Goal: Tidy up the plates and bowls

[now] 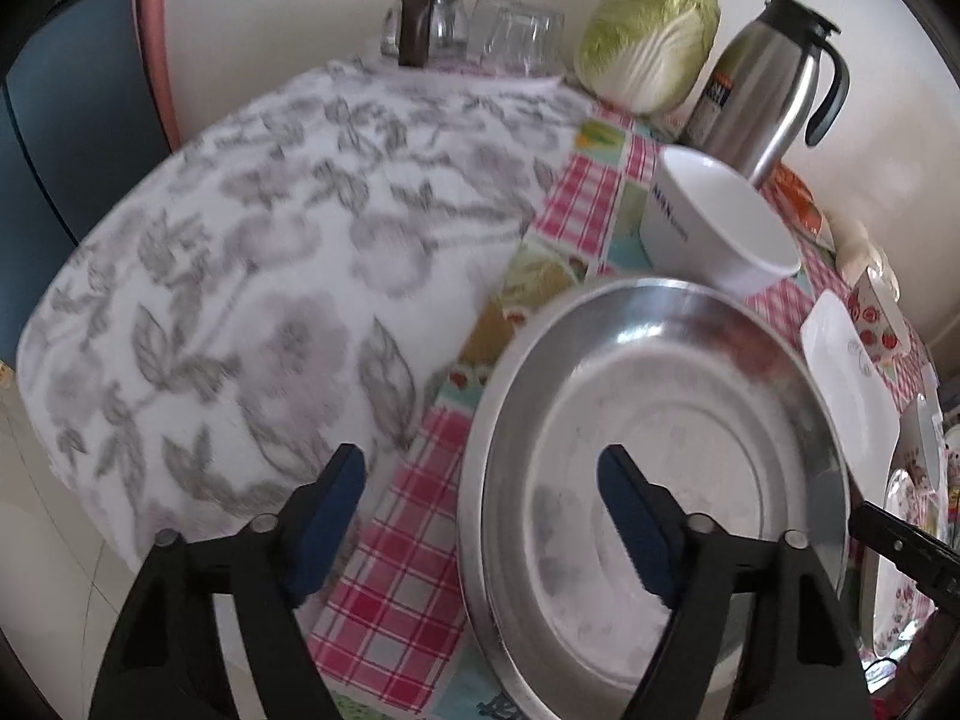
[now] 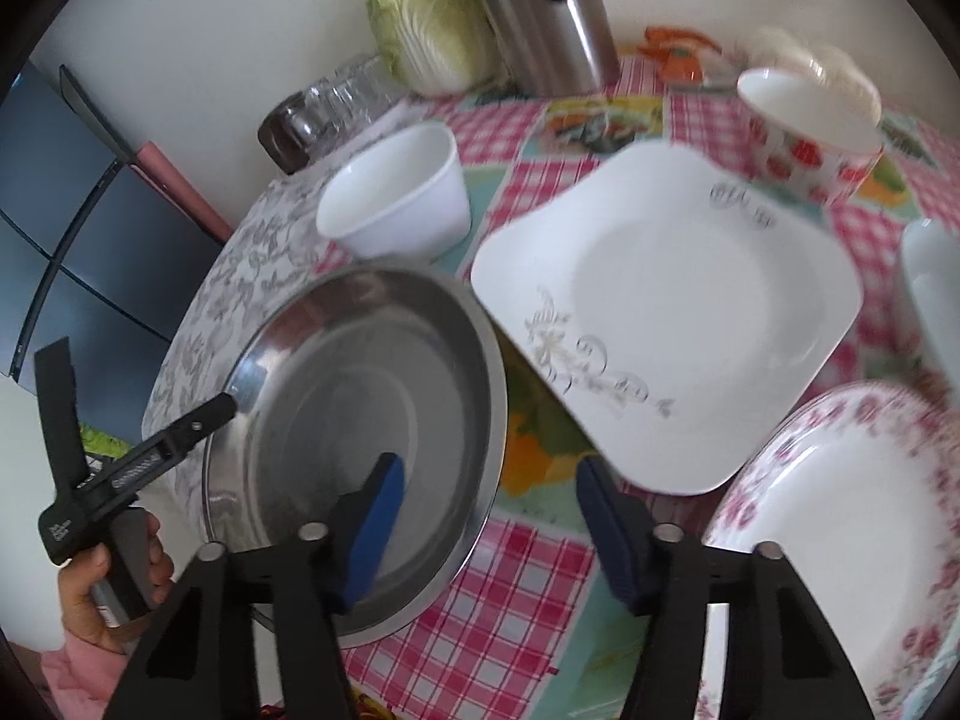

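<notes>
Steel basin's (image 2: 360, 420) rim sits between both grippers' parted jaws.

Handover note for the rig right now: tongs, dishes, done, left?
Left tongs: open, straddling the near-left rim of the steel pan, no grip visible.
Right tongs: open, astride the pan's right rim.
White bowl behind the pan; square plate, strawberry bowl and floral plate to its right, all apart.
Done: nothing stacked.
Left: group plates and bowls.
</notes>
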`<state>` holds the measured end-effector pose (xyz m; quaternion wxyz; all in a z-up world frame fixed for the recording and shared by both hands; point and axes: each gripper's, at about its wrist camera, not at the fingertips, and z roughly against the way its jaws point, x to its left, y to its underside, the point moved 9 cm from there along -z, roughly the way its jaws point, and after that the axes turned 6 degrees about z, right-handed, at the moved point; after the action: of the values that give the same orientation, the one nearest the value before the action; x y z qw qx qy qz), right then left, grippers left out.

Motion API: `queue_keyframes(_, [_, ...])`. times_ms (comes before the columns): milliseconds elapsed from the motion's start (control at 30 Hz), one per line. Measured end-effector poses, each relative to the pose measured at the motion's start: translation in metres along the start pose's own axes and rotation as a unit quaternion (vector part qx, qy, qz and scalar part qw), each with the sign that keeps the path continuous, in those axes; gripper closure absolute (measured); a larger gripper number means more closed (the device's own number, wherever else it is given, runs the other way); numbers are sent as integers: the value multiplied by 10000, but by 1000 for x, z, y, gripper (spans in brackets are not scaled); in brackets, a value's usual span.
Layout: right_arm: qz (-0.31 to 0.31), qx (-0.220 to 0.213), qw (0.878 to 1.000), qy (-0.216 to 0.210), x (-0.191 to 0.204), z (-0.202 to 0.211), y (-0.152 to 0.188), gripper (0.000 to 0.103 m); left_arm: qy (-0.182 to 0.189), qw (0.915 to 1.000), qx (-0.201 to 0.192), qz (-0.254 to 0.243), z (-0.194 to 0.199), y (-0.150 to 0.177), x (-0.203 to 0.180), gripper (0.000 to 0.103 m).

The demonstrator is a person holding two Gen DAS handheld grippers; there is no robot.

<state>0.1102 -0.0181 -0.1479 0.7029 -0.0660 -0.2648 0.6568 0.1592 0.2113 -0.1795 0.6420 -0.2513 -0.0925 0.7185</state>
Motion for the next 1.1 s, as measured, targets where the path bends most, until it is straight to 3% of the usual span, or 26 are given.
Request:
queue_keyframes(100, [-176,165,9996,-113,-3,-11,5,61,17,10000,45,-18,-5,4,2,27])
queue_keyframes(167, [-247,240,9993,-151,-3,-17,6,65,73,9999,138,20,-8,8,2,37])
queue_keyframes(600, [-351,247,9988,-245,-4,-36,-3,86,-228,9997,55,-24,-8,3,10,54])
queue_keyframes(633, [-329,247,9989,-245,-3,-36,-4,89,-253,9997,36,-54,-7,3,9,58])
queue_keyframes(667, [-302,250,9989,-247,-1,-36,-4,90,-166,9998,55,-85,-6,4,6,75])
queue_keyframes(700, [-280,250,9990,-258,0,-36,-4,91,13,9999,116,-89,-5,7,2,83])
queue_keyframes(833, [-227,249,9993,-191,0,-35,-4,92,-17,9999,113,-129,-4,12,-4,84])
queue_keyframes(1000, [-260,288,9987,-335,-2,-37,-3,92,302,9991,113,271,-9,11,0,84])
queue_keyframes(1100, [-263,298,9985,-366,-2,-39,-1,92,237,9993,100,270,-8,12,-2,84])
